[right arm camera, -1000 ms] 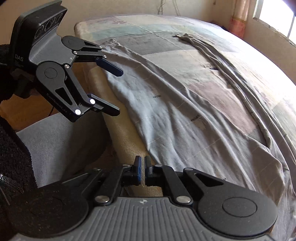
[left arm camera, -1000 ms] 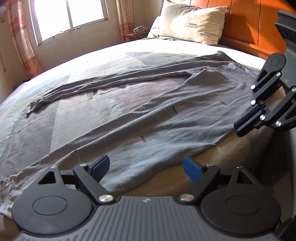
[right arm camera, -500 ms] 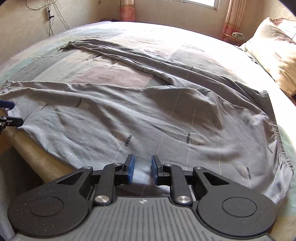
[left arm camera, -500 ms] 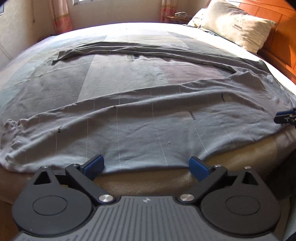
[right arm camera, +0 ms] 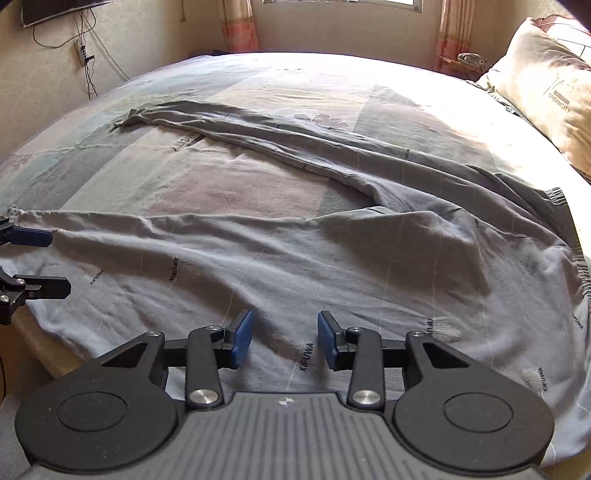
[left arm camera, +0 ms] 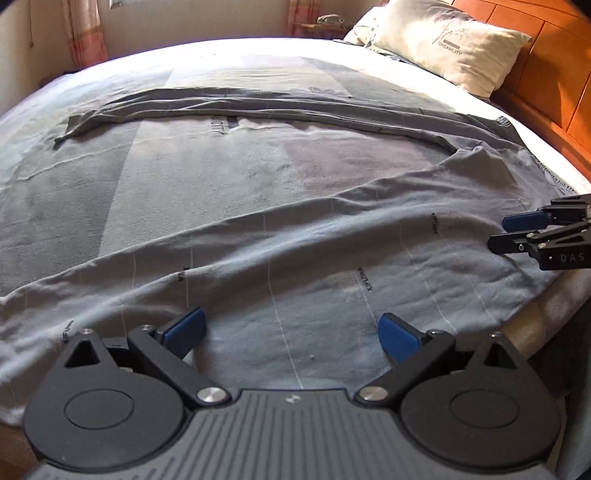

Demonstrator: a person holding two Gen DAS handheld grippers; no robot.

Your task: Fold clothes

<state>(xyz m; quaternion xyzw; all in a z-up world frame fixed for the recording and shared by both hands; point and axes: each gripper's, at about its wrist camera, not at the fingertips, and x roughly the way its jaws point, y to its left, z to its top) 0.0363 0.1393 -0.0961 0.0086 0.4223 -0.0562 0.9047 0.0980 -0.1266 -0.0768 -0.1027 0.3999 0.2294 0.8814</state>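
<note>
Grey trousers [left arm camera: 332,240] lie spread across the bed, one leg along the near edge and the other leg [left arm camera: 258,107] stretched further back. My left gripper [left arm camera: 291,326] hovers over the near leg, jaws wide open with only flat cloth below them. My right gripper [right arm camera: 284,332] is above the trousers [right arm camera: 295,251] closer to the waistband [right arm camera: 576,258]; its jaws are opening and nothing is pinched between them. Each gripper shows in the other's view: the right gripper [left arm camera: 498,232] at the right edge, the left gripper [right arm camera: 59,261] at the left edge.
A patchwork bedsheet [left arm camera: 184,177] covers the mattress. A cream pillow [left arm camera: 443,48] leans on the orange wooden headboard [left arm camera: 546,74]. Curtains [right arm camera: 236,26] and a window line the far wall, with cables [right arm camera: 85,55] hanging at the left. The mattress edge drops off just below the grippers.
Both grippers swung round and came forward over the trousers' near edge. The right gripper's jaws went from shut to partly apart. The left jaws spread slightly wider.
</note>
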